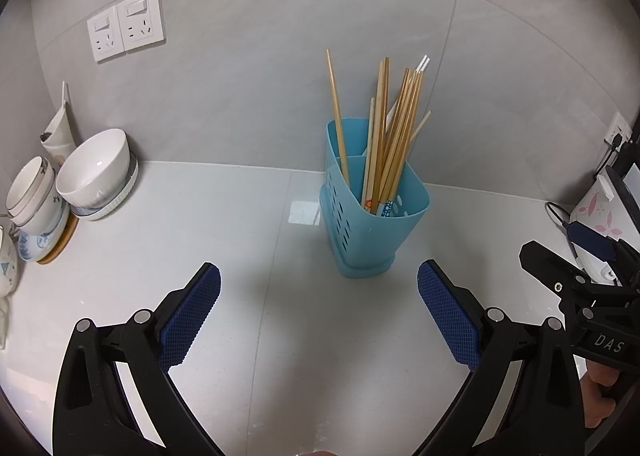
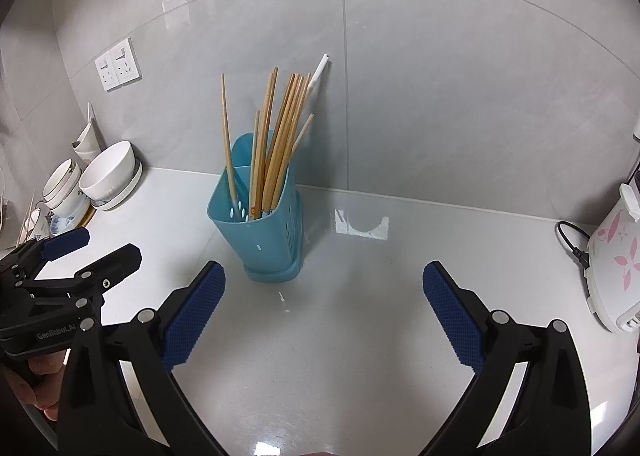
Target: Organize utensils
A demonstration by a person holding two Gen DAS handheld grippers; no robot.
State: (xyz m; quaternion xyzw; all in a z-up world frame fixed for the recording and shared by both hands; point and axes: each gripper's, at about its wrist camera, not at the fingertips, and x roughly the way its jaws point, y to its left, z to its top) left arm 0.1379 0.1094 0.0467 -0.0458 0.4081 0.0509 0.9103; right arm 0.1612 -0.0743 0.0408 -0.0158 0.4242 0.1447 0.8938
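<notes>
A blue perforated utensil holder (image 1: 370, 215) (image 2: 258, 232) stands upright on the white counter near the tiled wall. Several wooden chopsticks (image 1: 394, 131) (image 2: 280, 135) lean inside it, one apart on the left (image 1: 338, 119). My left gripper (image 1: 319, 276) is open, empty, and hovers above the counter just in front of the holder. My right gripper (image 2: 324, 274) is open and empty too, with the holder just ahead of its left finger. Each view shows the other gripper at its edge: the right one (image 1: 560, 256), the left one (image 2: 100, 246), both with fingers apart.
Stacked white bowls (image 1: 94, 175) (image 2: 110, 173) and patterned dishes (image 1: 34, 207) sit at the far left by the wall. A white appliance with pink flowers (image 2: 616, 256) (image 1: 600, 215) and its black cord (image 2: 572, 244) stand at the right. Wall sockets (image 1: 126, 25) are mounted above the bowls.
</notes>
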